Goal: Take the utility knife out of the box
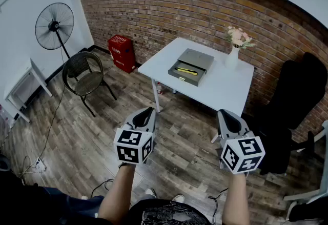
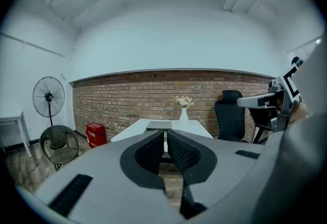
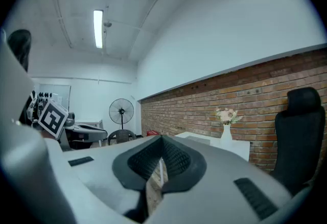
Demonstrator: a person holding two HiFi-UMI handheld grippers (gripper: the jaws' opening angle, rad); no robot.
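Observation:
A grey box (image 1: 199,58) lies on the white table (image 1: 225,90) by the brick wall, far ahead of me. Its tray is open and a yellow utility knife (image 1: 185,71) lies inside. Both grippers hang over the wooden floor, well short of the table. My left gripper (image 1: 145,112) is shut and holds nothing; its jaws meet at the tips in the left gripper view (image 2: 164,134), with the box (image 2: 159,125) seen beyond them. My right gripper (image 1: 229,115) is also shut and empty, its pads closed together in the right gripper view (image 3: 161,139).
A white vase of flowers (image 1: 233,55) stands on the table's right end. A black office chair (image 1: 294,101) is right of the table. To the left are a wicker chair (image 1: 83,73), a standing fan (image 1: 54,26) and a red box (image 1: 121,52). Cables run across the floor at the left.

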